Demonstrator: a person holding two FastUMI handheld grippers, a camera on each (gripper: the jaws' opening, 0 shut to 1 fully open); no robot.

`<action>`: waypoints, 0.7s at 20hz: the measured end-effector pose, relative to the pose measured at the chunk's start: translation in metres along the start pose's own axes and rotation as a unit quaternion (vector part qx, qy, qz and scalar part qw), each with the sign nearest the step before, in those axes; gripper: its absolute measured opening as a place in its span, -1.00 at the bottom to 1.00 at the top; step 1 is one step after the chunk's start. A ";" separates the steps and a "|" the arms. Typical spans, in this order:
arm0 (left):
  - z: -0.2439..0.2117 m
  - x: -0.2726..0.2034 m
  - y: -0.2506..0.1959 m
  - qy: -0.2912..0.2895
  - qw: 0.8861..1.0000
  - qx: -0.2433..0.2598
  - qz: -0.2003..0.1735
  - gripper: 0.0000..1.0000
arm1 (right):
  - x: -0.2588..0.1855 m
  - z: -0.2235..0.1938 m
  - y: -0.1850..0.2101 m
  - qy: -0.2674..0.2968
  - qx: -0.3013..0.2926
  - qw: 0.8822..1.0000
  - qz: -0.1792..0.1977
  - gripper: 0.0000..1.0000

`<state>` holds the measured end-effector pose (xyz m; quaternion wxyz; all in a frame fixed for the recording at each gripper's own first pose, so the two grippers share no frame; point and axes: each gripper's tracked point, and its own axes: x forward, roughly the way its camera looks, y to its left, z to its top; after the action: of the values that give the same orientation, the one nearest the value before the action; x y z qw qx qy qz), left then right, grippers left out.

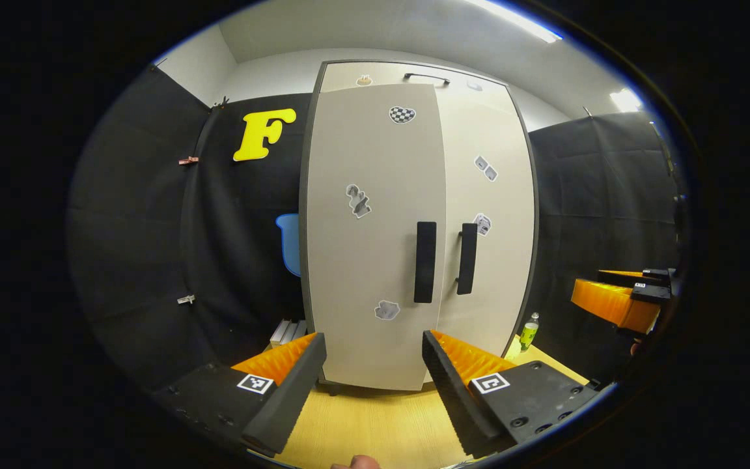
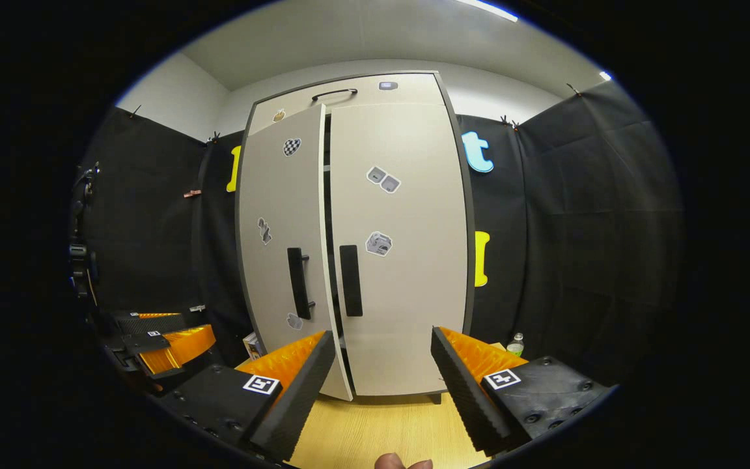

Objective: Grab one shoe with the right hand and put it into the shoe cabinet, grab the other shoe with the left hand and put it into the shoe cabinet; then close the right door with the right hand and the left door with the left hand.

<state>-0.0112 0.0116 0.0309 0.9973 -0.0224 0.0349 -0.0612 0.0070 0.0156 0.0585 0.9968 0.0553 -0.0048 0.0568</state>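
The beige shoe cabinet (image 1: 479, 163) stands straight ahead on the wooden surface. Its right door (image 2: 401, 228) lies flush and shut. The left door (image 1: 368, 247) hangs a little ajar, its free edge standing out in front of the right door with a dark gap (image 2: 327, 215) behind it. Each door has a black vertical handle: left handle (image 1: 424, 260), right handle (image 2: 350, 280). My left gripper (image 1: 374, 345) is open and empty, just short of the left door's lower part. My right gripper (image 2: 383, 339) is open and empty, facing the seam between the doors.
A green bottle (image 1: 528, 331) stands on the wooden surface (image 1: 375, 423) by the cabinet's right foot. Some flat white boxes (image 1: 287, 332) lean at the cabinet's left foot. Black cloth walls close in on both sides. A thumb tip (image 2: 401, 462) shows at the bottom edge.
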 end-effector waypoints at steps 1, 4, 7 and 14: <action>-0.001 0.000 -0.001 0.001 1.000 0.000 0.000 0.89 | 0.000 -0.001 0.000 0.000 0.000 1.000 0.000 0.96; -0.002 0.000 -0.001 0.002 1.000 0.000 0.002 0.89 | 0.000 0.000 -0.001 0.000 0.001 1.000 0.000 0.96; -0.002 0.000 -0.004 0.001 1.000 0.000 -0.001 0.90 | 0.002 0.000 -0.001 0.001 0.003 1.000 0.003 0.96; -0.001 -0.004 -0.004 -0.001 1.000 0.000 0.007 0.90 | 0.003 0.002 0.002 0.000 0.002 1.000 0.010 0.96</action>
<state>-0.0155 0.0080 0.0307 0.9977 -0.0224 0.0342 -0.0543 0.0098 0.0173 0.0608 0.9961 0.0576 -0.0056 0.0670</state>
